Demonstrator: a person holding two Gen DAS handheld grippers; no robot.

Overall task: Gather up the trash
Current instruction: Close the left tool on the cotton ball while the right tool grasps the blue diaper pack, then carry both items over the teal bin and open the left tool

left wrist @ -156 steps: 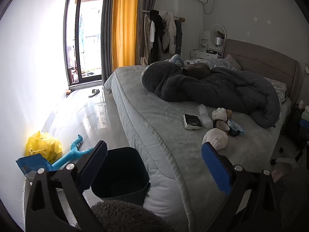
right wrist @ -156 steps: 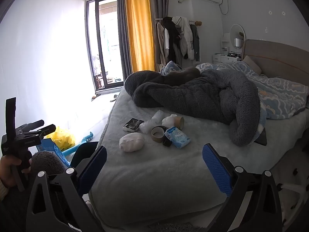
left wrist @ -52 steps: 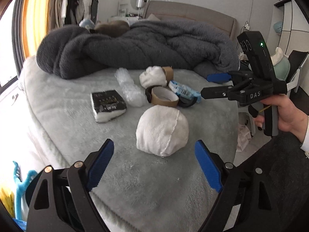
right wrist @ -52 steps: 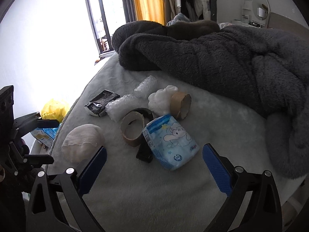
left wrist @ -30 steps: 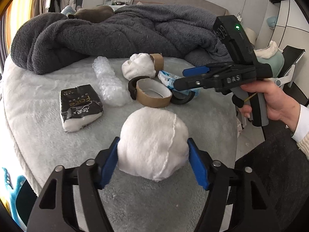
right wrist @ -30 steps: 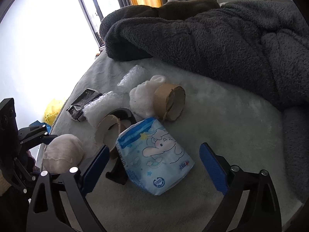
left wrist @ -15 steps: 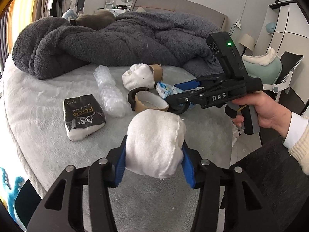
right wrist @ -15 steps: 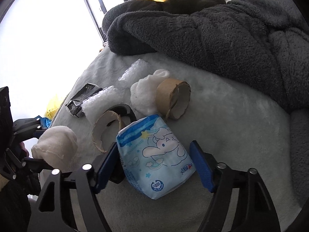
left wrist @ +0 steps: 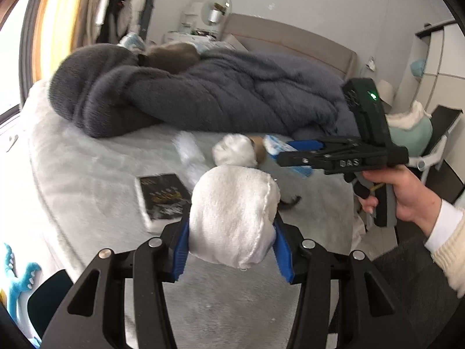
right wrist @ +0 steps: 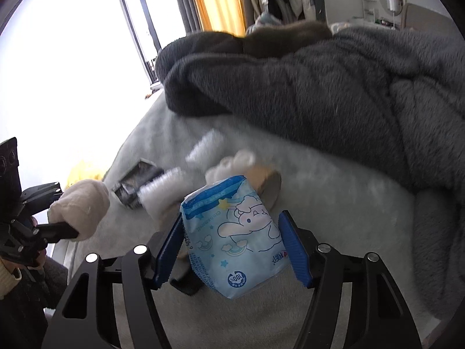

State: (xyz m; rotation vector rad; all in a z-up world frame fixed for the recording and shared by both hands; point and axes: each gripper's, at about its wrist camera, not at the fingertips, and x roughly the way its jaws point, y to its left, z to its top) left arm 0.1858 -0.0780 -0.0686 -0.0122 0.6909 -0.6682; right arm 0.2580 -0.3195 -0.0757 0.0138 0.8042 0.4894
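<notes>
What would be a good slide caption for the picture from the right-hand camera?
Right claw grips a blue tissue pack above the bed.

Both fisheye views are lit by daylight from the tall window with the orange curtain (right wrist: 216, 3) at upper left, blown out to white glare, while the grey fleece bed cover (left wrist: 87, 174) is smeared by motion blur and dark vignetting is seen at the corners.
</notes>
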